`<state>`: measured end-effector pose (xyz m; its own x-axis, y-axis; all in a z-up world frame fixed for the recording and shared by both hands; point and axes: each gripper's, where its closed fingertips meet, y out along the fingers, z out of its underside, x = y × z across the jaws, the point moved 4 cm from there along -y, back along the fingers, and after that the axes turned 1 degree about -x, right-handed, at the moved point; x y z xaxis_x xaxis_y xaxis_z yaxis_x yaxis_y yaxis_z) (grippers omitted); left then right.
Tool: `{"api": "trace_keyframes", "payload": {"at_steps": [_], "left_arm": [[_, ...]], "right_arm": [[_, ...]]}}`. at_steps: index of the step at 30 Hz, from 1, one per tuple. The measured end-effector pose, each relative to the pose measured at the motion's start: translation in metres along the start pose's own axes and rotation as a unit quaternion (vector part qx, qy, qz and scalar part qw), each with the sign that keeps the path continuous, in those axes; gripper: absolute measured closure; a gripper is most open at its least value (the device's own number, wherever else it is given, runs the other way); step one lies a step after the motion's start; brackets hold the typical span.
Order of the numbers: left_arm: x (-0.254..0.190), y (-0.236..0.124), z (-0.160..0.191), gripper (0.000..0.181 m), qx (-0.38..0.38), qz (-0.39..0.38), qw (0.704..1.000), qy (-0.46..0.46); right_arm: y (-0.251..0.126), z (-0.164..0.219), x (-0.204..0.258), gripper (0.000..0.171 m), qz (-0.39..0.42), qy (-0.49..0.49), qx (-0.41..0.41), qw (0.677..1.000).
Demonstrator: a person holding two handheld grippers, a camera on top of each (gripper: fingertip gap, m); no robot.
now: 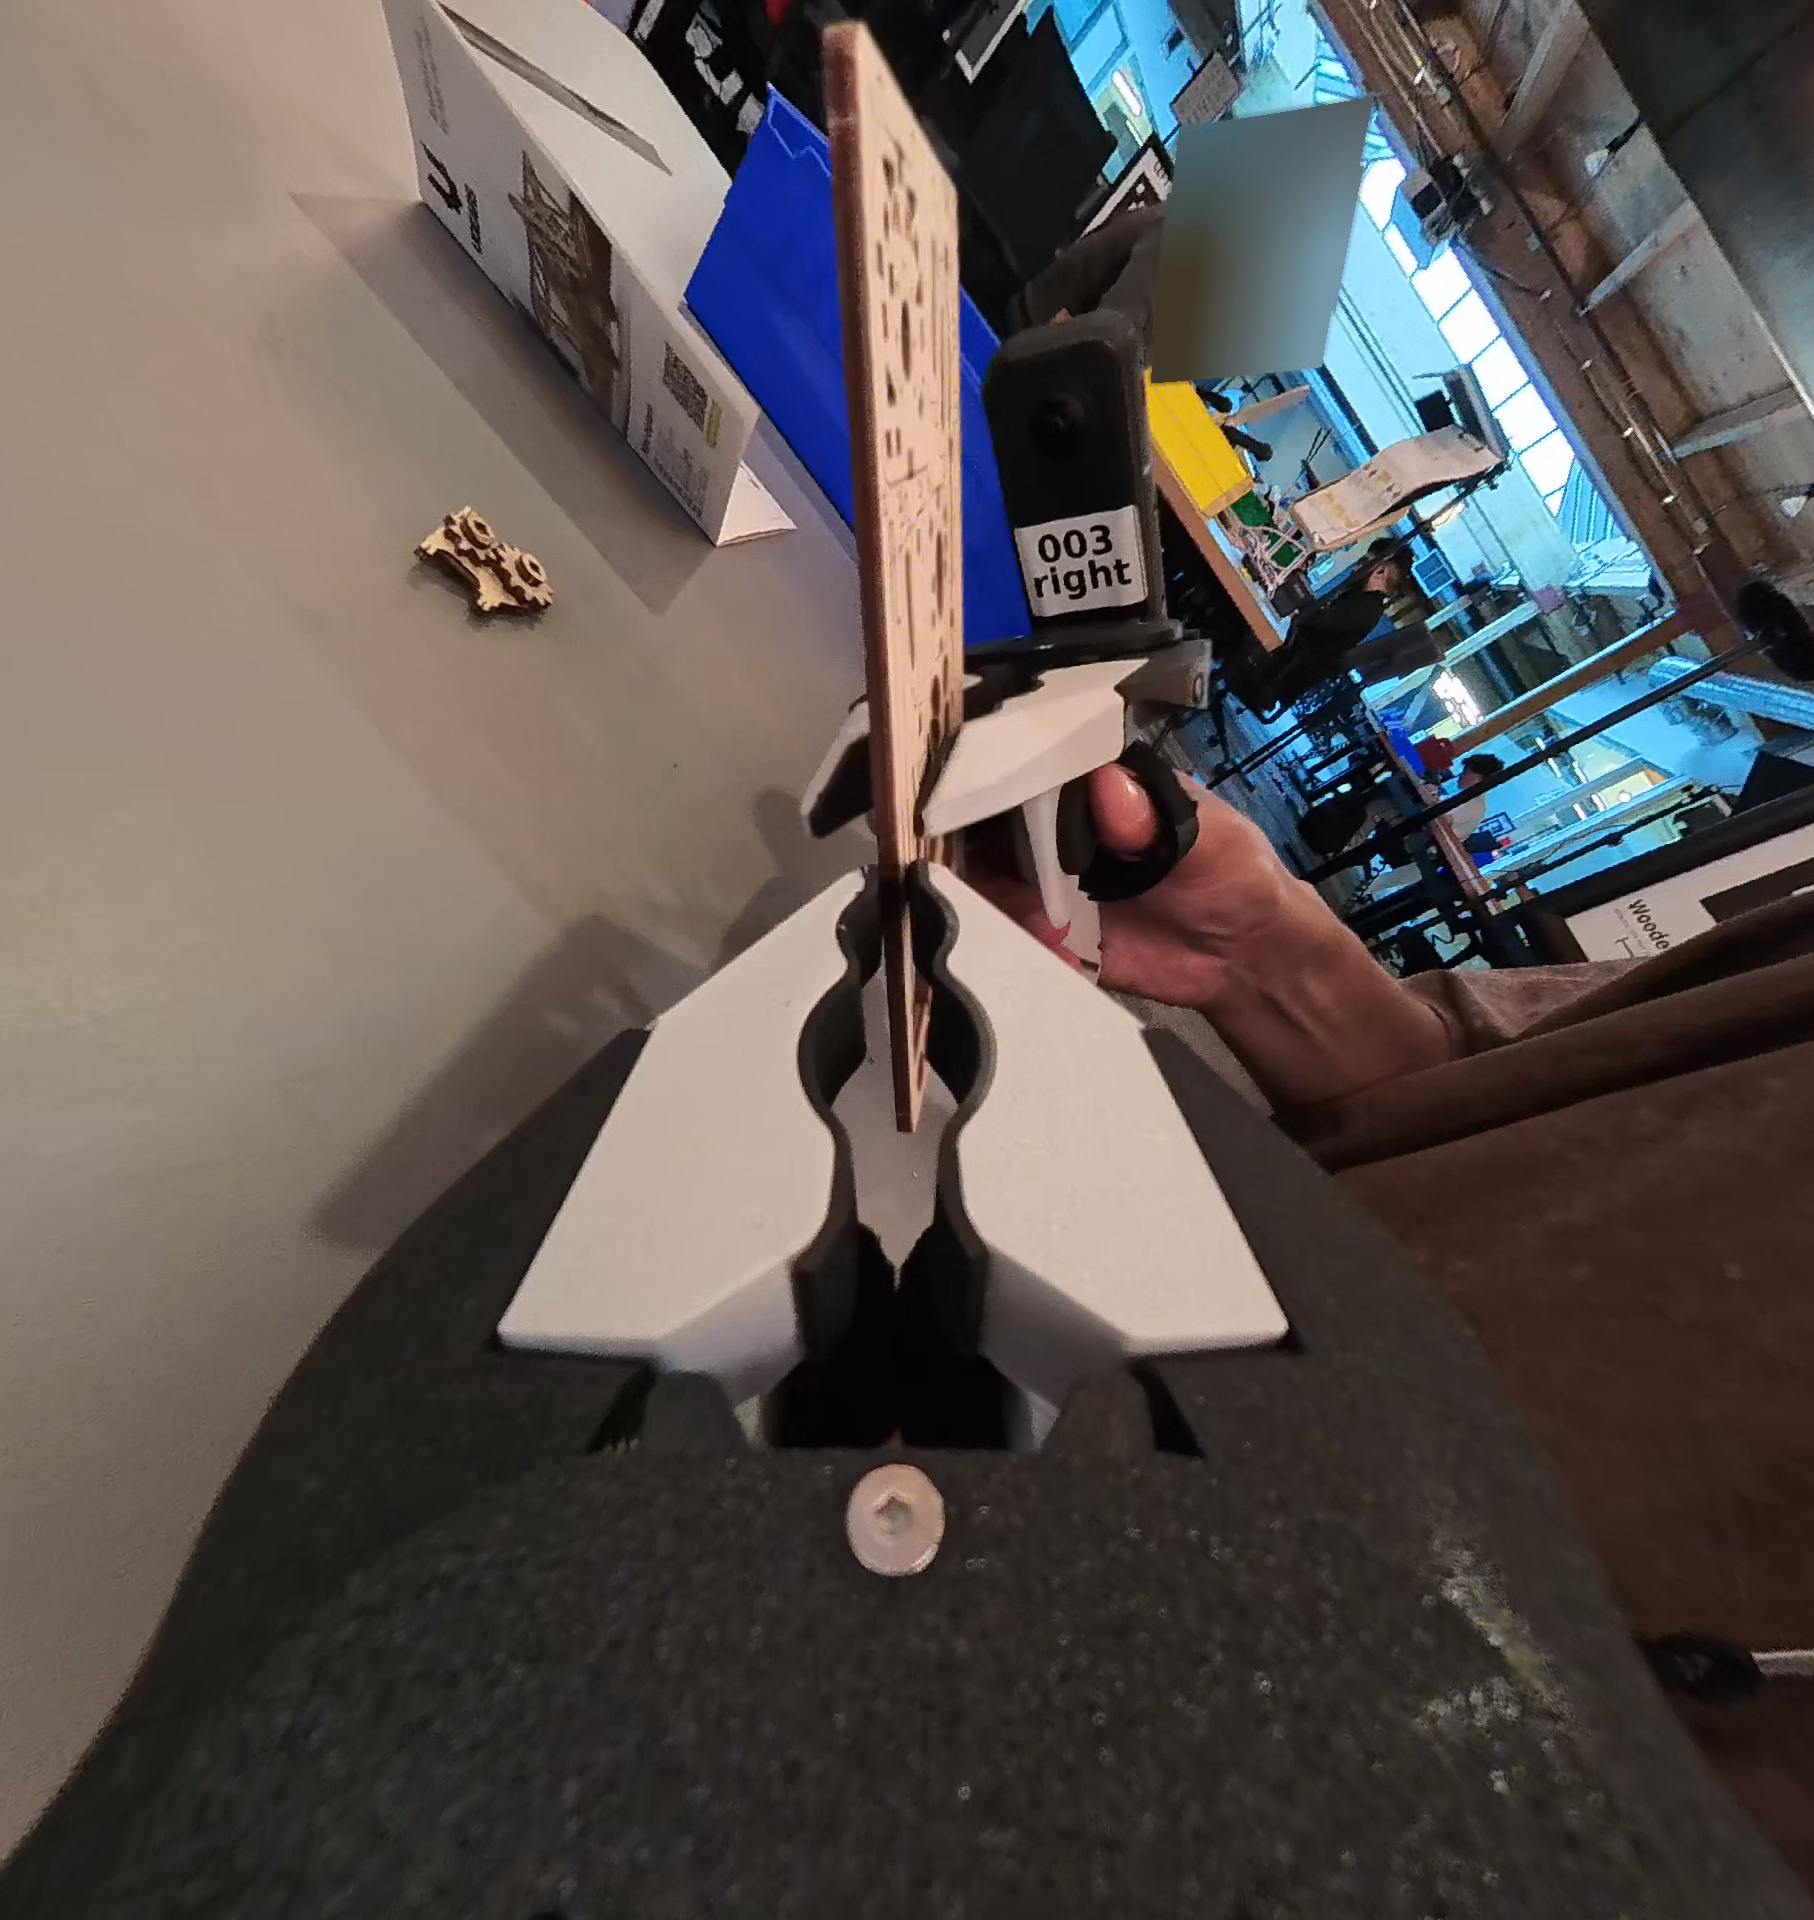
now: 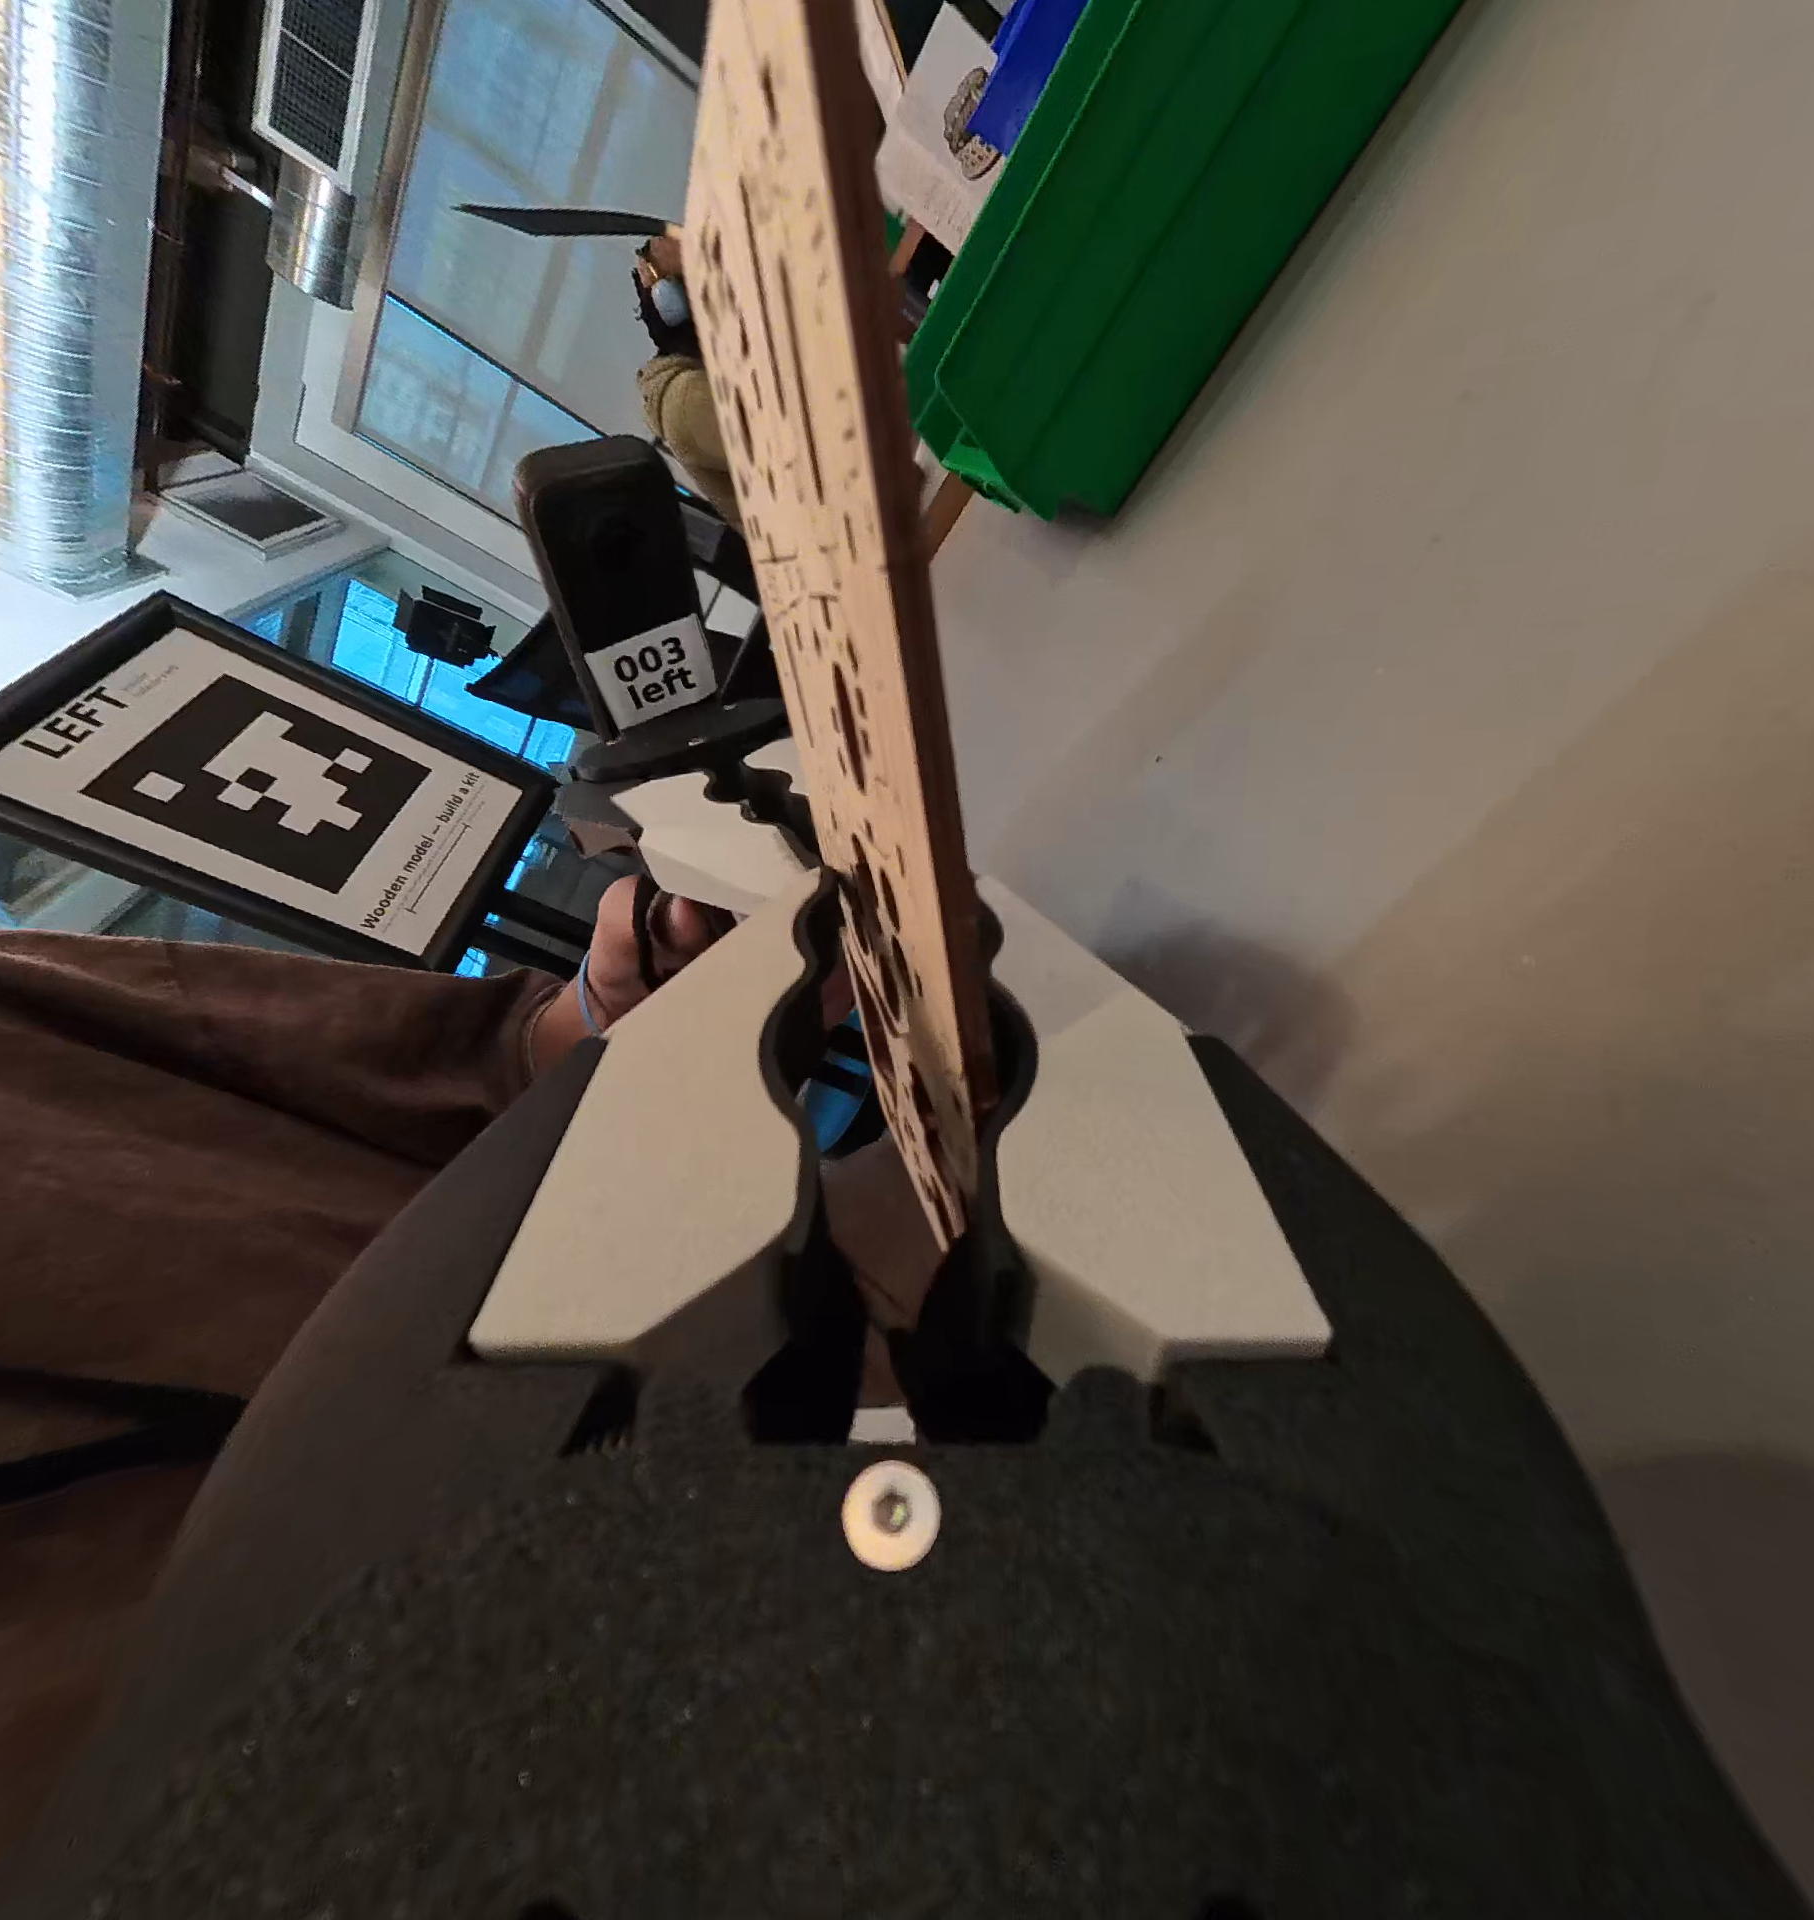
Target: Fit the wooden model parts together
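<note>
While the left wrist view looks along our left gripper (image 1: 898,904), we see its two white fingers (image 1: 705,1164) drawn close on a thin wooden sheet (image 1: 908,436) cut through with many small shapes. The sheet stands on edge between the tips and runs away from us, held up off the grey table (image 1: 155,831). Just beyond, our right gripper (image 1: 918,774) clamps the same sheet from the far side, with a hand (image 1: 1183,904) on its trigger and a black camera (image 1: 1074,468) mounted on top. On the table to the left lies a small wooden piece with gears (image 1: 482,561), well apart from the sheet. Farther off sits a white box (image 1: 560,249), and a blue bin (image 1: 820,343) stands just right of it, behind the sheet.

Turning to the right wrist view, we see the right gripper (image 2: 908,966) with the sheet (image 2: 809,468) lying against its right finger (image 2: 1111,1195); a gap shows between the sheet and the left finger, so the fingers are only partly closed around the wood. Our left gripper (image 2: 778,831) meets the sheet from the far side, a camera (image 2: 622,582) above it. A green bin (image 2: 1142,260) rests on the table (image 2: 1505,831) to the far right, and a framed sign (image 2: 248,790) with a black-and-white marker stands at the left.
</note>
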<state>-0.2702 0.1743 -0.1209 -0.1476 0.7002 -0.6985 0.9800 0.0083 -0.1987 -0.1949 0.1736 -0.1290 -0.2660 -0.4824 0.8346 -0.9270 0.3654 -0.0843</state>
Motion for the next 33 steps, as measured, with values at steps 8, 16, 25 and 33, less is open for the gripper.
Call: {"api": "trace_keyframes", "payload": {"at_steps": [8,16,25,33], "left_arm": [[-0.001,0.001,0.004,0.179,0.003,-0.013,1.000,0.013],[0.007,0.003,0.009,0.178,0.017,-0.035,0.999,0.025],[0.007,0.002,0.002,0.156,0.002,0.019,0.999,-0.032],[-0.002,0.005,0.007,0.179,0.017,0.061,0.997,-0.039]], "right_arm": [[0.000,0.001,0.000,0.148,0.029,-0.045,0.011,0.999],[0.001,0.005,-0.007,0.155,0.043,-0.066,0.011,0.997],[-0.005,-0.006,0.001,0.168,-0.050,0.015,-0.035,0.998],[0.008,0.001,0.008,0.160,-0.059,-0.006,-0.036,0.998]]}}
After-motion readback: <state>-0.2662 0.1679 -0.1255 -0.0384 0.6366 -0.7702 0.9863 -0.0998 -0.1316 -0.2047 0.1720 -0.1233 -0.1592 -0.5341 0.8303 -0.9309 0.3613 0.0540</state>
